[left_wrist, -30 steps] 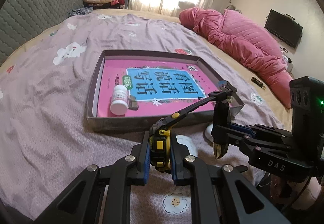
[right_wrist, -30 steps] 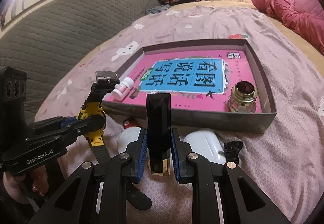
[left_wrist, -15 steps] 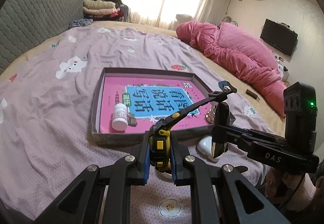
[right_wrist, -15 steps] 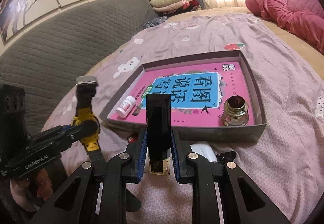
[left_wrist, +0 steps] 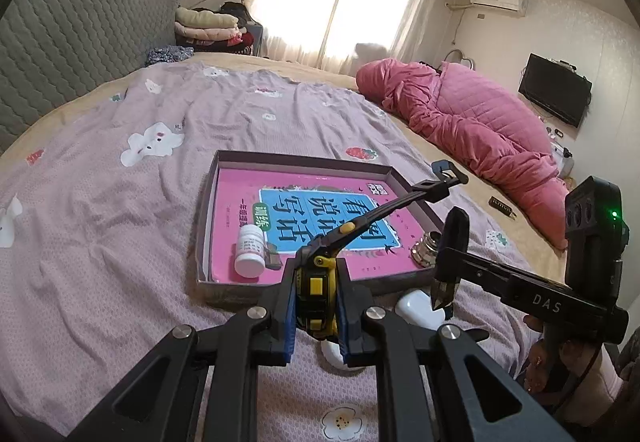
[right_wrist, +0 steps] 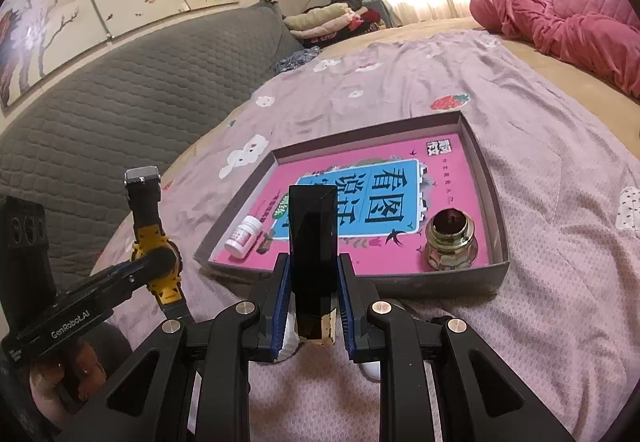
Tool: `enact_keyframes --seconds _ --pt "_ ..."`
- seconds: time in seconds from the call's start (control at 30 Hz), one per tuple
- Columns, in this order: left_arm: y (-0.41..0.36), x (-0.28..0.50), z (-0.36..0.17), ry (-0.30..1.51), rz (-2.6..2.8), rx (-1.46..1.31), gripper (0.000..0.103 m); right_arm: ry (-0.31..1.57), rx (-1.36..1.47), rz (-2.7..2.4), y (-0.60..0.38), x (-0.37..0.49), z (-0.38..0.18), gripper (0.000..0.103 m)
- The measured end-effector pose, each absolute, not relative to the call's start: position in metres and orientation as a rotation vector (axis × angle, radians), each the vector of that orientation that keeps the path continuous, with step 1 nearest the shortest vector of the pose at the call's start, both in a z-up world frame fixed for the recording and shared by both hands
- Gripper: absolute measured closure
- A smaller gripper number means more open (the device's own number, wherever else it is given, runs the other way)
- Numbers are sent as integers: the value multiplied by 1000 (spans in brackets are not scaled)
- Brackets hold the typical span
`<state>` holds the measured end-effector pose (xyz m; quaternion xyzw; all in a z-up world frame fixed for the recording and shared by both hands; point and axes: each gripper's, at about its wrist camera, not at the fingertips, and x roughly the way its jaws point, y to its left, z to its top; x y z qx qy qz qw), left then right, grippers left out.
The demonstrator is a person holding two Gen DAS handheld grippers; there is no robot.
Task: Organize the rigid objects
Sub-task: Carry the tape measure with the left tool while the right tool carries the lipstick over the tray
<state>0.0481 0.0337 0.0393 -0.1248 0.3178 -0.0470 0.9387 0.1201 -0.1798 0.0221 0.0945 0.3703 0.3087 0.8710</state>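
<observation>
Left gripper (left_wrist: 316, 294) is clamping a stiff yellow watch (left_wrist: 320, 274) by its case; right gripper (right_wrist: 312, 294) is pinching a light, slick black lipstick tube (right_wrist: 312, 242), both near the tray (right_wrist: 496, 226).

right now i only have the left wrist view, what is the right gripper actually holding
observer: the right gripper is shut on a tall black block with a gold end nearest the camera.
operator: is the jar behind it upright
observer: yes, it stands upright in the near right corner of the box, its dark mouth facing up.
operator: and where does my watch sit from that side
observer: in the right wrist view it shows left of the box's near left corner, strap end pointing up, none of it crossing the box.
</observation>
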Motion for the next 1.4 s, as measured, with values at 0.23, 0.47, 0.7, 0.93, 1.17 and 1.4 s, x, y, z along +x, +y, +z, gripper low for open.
enact_keyframes --seconds 0.23,0.47,0.7,0.93,1.17,1.4 --pt "43 54 40 632 -81 -282 87 755 213 629 -185 124 27 81" --pt "46 65 38 626 -80 -292 87 746 223 603 -191 132 26 81" --pt "48 76 35 620 -81 -293 87 707 162 586 -188 131 33 81" --pt "48 92 33 614 -82 -297 87 650 106 580 -182 134 42 81" --pt "45 106 26 622 -77 -274 87 681 151 556 -187 151 34 81" --pt "44 120 17 659 -58 -265 87 697 162 550 -187 158 30 81"
